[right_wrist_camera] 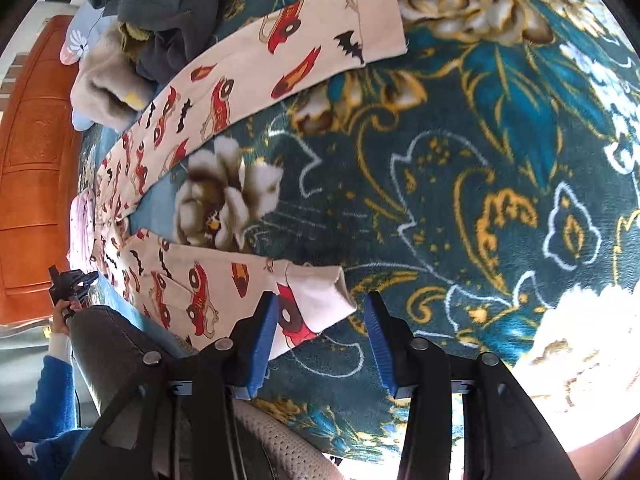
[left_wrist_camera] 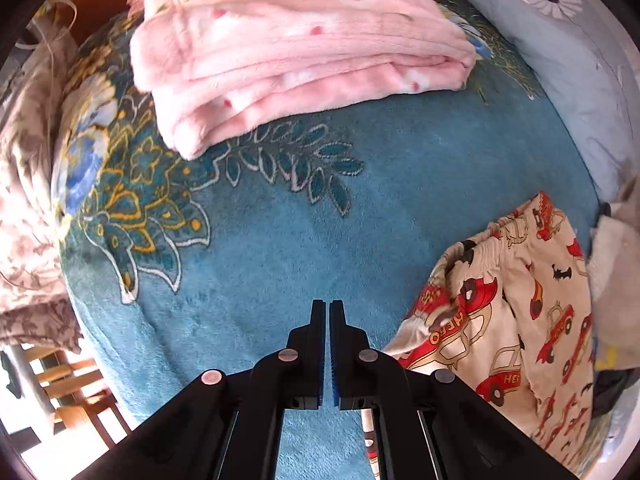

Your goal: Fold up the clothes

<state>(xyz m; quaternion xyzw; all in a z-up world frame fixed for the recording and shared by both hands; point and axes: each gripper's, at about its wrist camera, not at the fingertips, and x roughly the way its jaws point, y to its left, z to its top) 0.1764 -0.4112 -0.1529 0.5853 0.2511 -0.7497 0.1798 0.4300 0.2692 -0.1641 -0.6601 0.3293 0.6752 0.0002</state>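
Cream children's trousers printed with red cars and black bats [right_wrist_camera: 224,96] lie spread on a blue floral blanket [right_wrist_camera: 460,184], both legs pointing right. My right gripper [right_wrist_camera: 322,304] is open, its blue pads either side of the near leg's cuff [right_wrist_camera: 320,296], which lies between them. In the left wrist view the trousers' waistband end [left_wrist_camera: 516,292] lies at the right. My left gripper [left_wrist_camera: 326,308] is shut and empty, over bare blanket [left_wrist_camera: 300,232] left of the waistband. It also shows small in the right wrist view [right_wrist_camera: 74,282].
A folded pink fleece blanket [left_wrist_camera: 296,44] lies at the far side. A pale blue pillow [left_wrist_camera: 560,64] is at the right. Dark grey and beige clothes [right_wrist_camera: 160,8] are piled beyond the far leg. An orange wooden headboard [right_wrist_camera: 36,168] stands at the left.
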